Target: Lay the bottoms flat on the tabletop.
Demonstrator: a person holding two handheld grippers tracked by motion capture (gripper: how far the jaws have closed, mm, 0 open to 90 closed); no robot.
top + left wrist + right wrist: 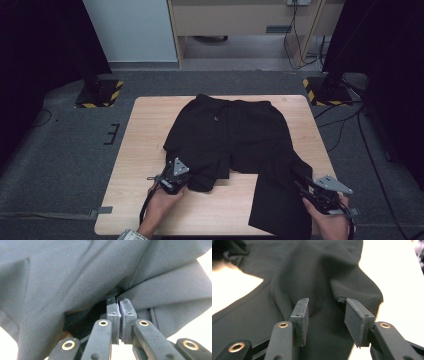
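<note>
Plainly, the left tool (119, 302) pinches unlabelled black trousers (235, 135); the right tool (325, 306) stands spread.

trousers (235, 135): black cloth, matt, smooth weave, soft folds | table (145, 145): pale wood, matt, faint grain | left gripper (119, 302): matt black plastic links; brass-coloured rivets; rough-edged dark pads | right gripper (325, 306): same matt black, scuffed pad faces | floor (60, 150): grey carpet, coarse

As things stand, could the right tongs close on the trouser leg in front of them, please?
Probably yes. The right tongs stand open with a raised fold of the black trousers between the jaws, and nothing lies in between. The left tongs are shut on the other leg.
</note>
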